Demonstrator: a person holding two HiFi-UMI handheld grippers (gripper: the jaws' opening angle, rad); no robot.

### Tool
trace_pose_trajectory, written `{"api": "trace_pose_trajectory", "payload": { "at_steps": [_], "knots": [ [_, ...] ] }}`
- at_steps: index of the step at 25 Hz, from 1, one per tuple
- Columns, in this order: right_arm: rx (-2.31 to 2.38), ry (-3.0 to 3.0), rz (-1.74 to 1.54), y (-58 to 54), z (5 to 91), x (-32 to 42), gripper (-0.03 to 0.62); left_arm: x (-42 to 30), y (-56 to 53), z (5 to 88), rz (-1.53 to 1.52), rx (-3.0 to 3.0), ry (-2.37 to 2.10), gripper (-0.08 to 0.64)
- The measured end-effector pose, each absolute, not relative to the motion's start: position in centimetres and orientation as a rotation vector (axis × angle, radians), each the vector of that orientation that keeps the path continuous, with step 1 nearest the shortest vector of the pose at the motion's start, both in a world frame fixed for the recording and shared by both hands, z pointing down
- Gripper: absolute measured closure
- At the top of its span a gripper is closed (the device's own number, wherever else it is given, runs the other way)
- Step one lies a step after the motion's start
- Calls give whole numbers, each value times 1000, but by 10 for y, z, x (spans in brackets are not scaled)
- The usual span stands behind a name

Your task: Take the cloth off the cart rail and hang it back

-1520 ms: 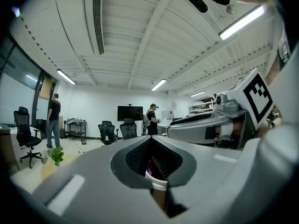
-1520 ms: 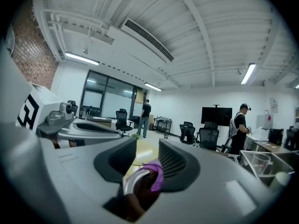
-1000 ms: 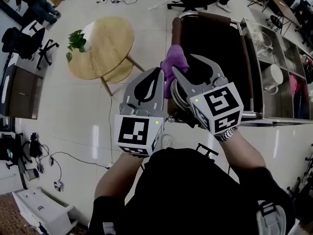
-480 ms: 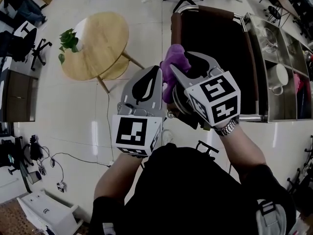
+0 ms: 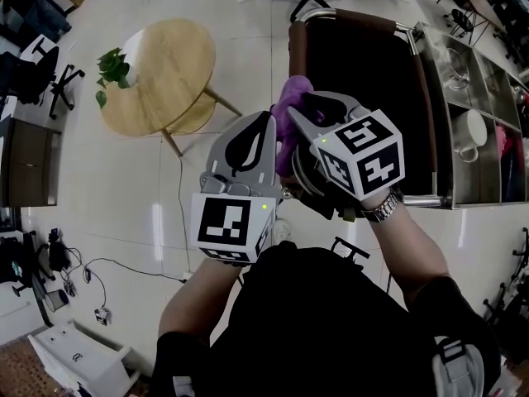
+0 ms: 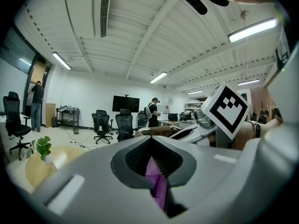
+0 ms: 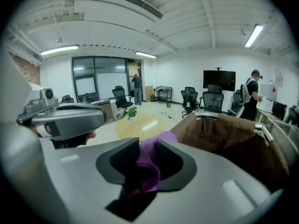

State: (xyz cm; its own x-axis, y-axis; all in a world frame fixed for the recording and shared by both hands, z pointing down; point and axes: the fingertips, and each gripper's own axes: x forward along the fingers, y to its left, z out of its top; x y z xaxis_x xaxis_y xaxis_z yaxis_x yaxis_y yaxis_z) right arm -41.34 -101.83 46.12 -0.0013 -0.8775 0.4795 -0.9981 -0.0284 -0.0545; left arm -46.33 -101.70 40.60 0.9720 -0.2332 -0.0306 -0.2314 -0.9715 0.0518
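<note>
A purple cloth point(image 5: 291, 106) is bunched above the near left corner of the cart, between my two grippers. My left gripper point(image 5: 269, 127) is shut on it; in the left gripper view a fold of cloth point(image 6: 157, 185) is pinched between the pads. My right gripper point(image 5: 321, 111) sits right of the cloth with its jaws closing on it. In the right gripper view the cloth point(image 7: 150, 164) fills the gap and touches both pads. The cart rail point(image 5: 357, 20), chrome with brown wrapping, frames a dark brown bag point(image 7: 233, 141).
A round wooden table point(image 5: 161, 77) with a small plant point(image 5: 111, 66) stands left of the cart. Steel shelves with a white cup point(image 5: 463, 127) run along the right. Office chairs and floor cables point(image 5: 124, 265) lie around. A person point(image 7: 254, 96) stands far off.
The right gripper's jaws have narrowed around the purple cloth and the gripper has turned a little. The left gripper keeps its hold and has barely moved.
</note>
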Motion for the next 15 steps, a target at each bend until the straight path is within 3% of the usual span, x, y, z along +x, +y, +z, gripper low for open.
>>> {"api": "trace_pose_trajectory", "payload": {
  "at_steps": [3,11,15],
  "knots": [
    [2010,-1955,518,-1016,453,-412,557,-463,-1016,402,-96,3087,-366,560],
    [2085,-1986,336,-995,400,-427,563,-481,-995,397,34,3049,-371,560],
    [2116,-1999,247,-975,373,-437,565,-485,-981,374,-150,3113,-373,560]
  ]
}}
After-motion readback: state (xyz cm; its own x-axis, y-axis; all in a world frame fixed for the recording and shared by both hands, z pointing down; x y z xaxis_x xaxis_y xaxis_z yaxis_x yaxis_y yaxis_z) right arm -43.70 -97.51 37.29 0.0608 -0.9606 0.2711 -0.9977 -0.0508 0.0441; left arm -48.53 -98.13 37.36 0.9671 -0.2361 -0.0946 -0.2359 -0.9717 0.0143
